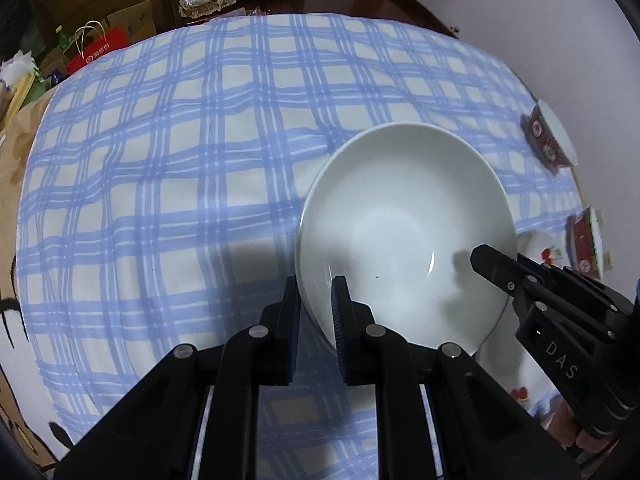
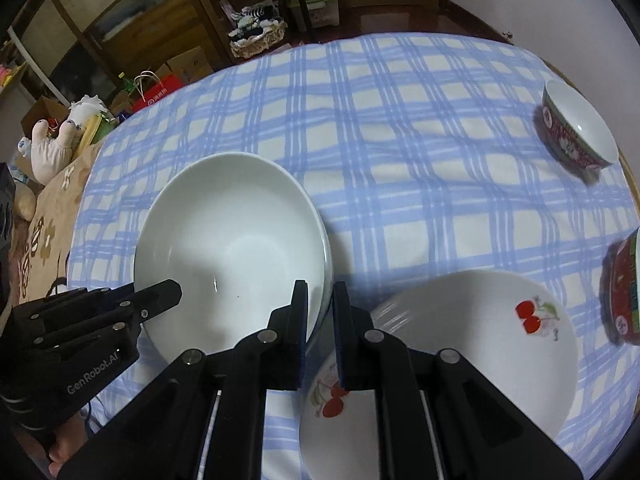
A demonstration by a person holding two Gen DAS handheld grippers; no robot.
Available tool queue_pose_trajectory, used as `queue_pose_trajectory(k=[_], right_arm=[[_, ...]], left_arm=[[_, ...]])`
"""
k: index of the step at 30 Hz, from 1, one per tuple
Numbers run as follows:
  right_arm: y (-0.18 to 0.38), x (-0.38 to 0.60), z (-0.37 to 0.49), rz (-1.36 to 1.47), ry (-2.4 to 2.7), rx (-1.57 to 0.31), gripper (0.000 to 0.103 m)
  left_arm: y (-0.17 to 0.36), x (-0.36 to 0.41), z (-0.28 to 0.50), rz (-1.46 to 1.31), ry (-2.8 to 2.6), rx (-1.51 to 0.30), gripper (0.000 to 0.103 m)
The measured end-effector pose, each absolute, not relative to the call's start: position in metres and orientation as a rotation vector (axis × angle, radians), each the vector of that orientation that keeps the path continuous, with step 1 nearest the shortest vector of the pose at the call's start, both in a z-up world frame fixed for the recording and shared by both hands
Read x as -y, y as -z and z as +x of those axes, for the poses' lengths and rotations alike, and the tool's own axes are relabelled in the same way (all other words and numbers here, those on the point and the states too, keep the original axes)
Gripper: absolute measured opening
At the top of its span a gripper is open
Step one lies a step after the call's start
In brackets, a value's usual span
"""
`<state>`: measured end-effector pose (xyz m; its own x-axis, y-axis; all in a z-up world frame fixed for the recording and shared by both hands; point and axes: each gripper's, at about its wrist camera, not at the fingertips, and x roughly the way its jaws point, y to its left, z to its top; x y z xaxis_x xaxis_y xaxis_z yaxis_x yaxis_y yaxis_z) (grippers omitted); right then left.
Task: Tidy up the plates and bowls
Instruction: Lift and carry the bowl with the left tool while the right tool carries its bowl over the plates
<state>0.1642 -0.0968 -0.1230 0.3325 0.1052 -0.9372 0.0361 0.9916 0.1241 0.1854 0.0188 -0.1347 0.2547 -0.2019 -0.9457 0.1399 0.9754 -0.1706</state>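
While spread wide under everything, blue-checked tablecloth (image 1: pixel 200 152); next down in size, big white bowl (image 1: pixel 404 232), lifted clear of the cloth and carried between both tools. Cherry-print plate (image 2: pixel 472 344) just right of it, low and near; two red-patterned bowls (image 2: pixel 576 128) well apart at the far right. Left gripper (image 1: pixel 316 300) pinching the bowl's left rim, right gripper (image 2: pixel 320 304) nipped on the opposite rim, neither spread. Probably heading rightward for the plate, right hand nearer
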Motion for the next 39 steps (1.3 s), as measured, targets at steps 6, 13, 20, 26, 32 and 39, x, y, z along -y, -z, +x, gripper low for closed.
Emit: queue_pose_trajectory(k=[6, 13, 20, 26, 32, 39], right_arm=[[0.125, 0.097, 0.165, 0.152, -0.037, -1.232, 0.013], [0.125, 0.093, 0.164, 0.127, -0.033, -1.231, 0.014], [0.126, 0.092, 0.166, 0.122, -0.008, -1.232, 0.014], [0.127, 0.093, 0.165, 0.143, -0.001, -1.229, 0.014], [0.128, 0.091, 0.165, 0.133, 0.010, -1.237, 0.014], [0.127, 0.092, 0.165, 0.156, 0.013, -1.236, 0.014]], left_arm=[[0.136, -0.023, 0.188, -0.081, 0.226, -1.300, 0.015], [0.141, -0.017, 0.192, -0.058, 0.214, -1.305, 0.015], [0.142, -0.013, 0.196, -0.052, 0.216, -1.307, 0.015], [0.143, -0.010, 0.199, -0.038, 0.217, -1.313, 0.015], [0.144, -0.011, 0.199, -0.043, 0.219, -1.315, 0.015], [0.143, -0.014, 0.200, -0.051, 0.226, -1.306, 0.015]])
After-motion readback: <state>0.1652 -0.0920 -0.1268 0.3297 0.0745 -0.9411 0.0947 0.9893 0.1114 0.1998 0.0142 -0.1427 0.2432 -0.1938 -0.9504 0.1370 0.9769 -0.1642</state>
